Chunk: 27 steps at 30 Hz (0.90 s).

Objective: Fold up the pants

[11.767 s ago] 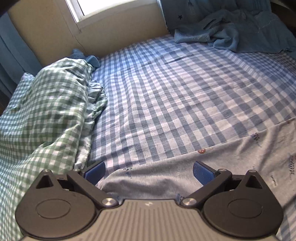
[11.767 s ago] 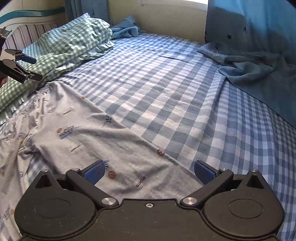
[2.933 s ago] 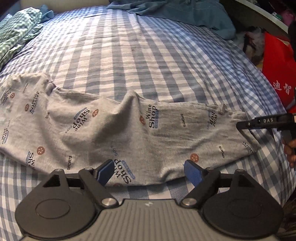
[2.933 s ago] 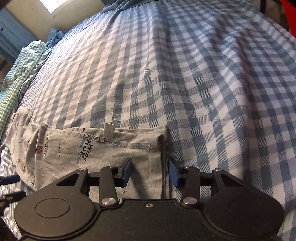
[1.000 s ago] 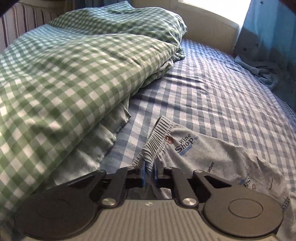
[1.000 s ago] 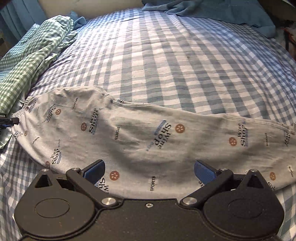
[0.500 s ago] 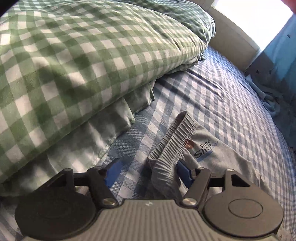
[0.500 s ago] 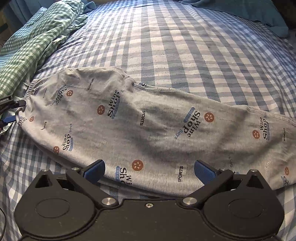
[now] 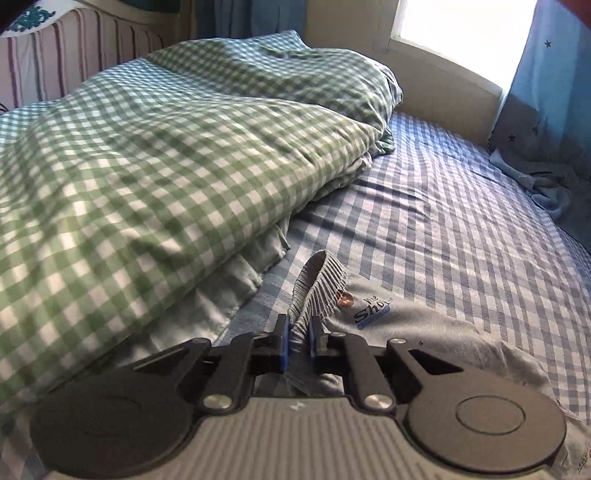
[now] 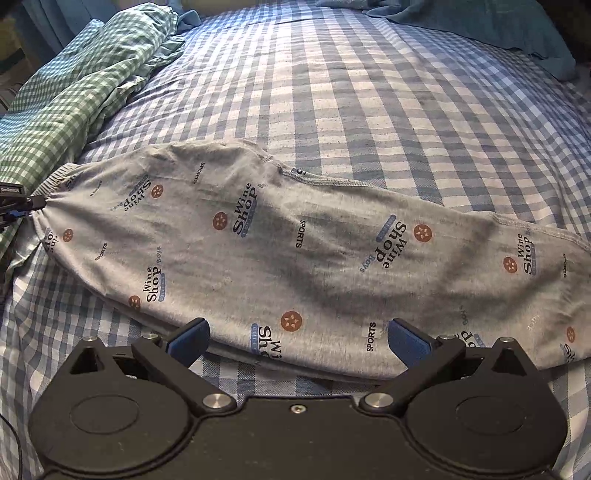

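Note:
Grey printed pants (image 10: 295,240) lie stretched out across the blue checked sheet (image 10: 369,92), legs folded together, waist at the left. In the left wrist view the gathered waistband (image 9: 321,277) runs between the blue pads of my left gripper (image 9: 298,332); its jaws are closing and pinch the fabric. From the right wrist view that left gripper (image 10: 14,206) is seen holding the waist end. My right gripper (image 10: 299,338) stands wide open over the near edge of the pants at mid-leg, with nothing gripped.
A green checked quilt (image 9: 147,166) is piled at the left, close beside the waistband. A blue blanket (image 10: 480,22) lies crumpled at the far side of the bed. A striped headboard (image 9: 55,66) and a bright window (image 9: 461,33) stand behind.
My left gripper's jaws opened beside the waistband half a second ago and have now closed on it again. My right gripper has drawn slightly closer to the pants and stays open.

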Tool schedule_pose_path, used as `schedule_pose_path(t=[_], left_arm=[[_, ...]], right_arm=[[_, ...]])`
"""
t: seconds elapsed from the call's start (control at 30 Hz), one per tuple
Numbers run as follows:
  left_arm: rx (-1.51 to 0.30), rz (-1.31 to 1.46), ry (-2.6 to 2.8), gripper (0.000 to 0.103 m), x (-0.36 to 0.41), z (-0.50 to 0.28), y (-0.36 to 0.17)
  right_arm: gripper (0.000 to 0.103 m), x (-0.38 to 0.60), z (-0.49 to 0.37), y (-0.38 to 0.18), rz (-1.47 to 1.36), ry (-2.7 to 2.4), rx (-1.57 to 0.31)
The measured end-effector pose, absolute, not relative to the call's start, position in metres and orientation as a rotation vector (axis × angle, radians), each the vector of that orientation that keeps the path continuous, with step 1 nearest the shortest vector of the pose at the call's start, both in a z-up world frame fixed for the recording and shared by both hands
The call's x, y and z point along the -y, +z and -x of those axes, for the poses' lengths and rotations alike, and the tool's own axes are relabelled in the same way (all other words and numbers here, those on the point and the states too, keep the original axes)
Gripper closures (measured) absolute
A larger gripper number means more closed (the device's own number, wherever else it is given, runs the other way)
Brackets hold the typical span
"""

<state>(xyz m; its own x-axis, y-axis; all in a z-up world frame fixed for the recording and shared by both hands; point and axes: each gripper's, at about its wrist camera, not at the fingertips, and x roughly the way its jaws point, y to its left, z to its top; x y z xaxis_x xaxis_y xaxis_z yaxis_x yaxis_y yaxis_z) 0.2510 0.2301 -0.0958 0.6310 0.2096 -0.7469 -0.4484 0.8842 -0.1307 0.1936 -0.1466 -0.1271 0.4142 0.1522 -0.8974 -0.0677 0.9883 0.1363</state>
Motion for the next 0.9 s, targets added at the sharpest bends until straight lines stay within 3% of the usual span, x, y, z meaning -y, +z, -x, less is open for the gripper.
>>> schedule_pose_path(t=[0.17, 0.27, 0.33, 0.4, 0.43, 0.67, 0.83, 0.9], left_arm=[[-0.853, 0.299, 0.409, 0.092, -0.239, -0.235, -0.114], [-0.941, 0.311, 0.393, 0.086, -0.249, -0.243, -0.135], [-0.915, 0.29, 0.403, 0.071, -0.248, -0.244, -0.128], [-0.833, 0.236, 0.423, 0.029, -0.239, -0.242, -0.115], [-0.795, 0.212, 0.417, 0.026, -0.233, -0.243, -0.109], [-0.778, 0.04, 0.191, 0.021, -0.18, -0.291, -0.111], [-1.013, -0.124, 0.237, 0.023, -0.153, -0.335, -0.159], [-0.999, -0.122, 0.257, 0.022, -0.15, -0.335, -0.156]], right_arm=[[0.001, 0.154, -0.19, -0.132, -0.112, 0.125, -1.148], [0.001, 0.155, -0.188, -0.138, -0.126, 0.124, -1.167], [0.001, 0.155, -0.186, -0.138, -0.126, 0.129, -1.165], [0.001, 0.158, -0.185, -0.138, -0.124, 0.135, -1.16], [0.001, 0.159, -0.184, -0.139, -0.125, 0.13, -1.161], [0.001, 0.169, -0.18, -0.143, -0.136, 0.121, -1.168], [0.001, 0.189, -0.173, -0.148, -0.123, 0.1, -1.187], [0.001, 0.202, -0.168, -0.149, -0.132, 0.077, -1.189]])
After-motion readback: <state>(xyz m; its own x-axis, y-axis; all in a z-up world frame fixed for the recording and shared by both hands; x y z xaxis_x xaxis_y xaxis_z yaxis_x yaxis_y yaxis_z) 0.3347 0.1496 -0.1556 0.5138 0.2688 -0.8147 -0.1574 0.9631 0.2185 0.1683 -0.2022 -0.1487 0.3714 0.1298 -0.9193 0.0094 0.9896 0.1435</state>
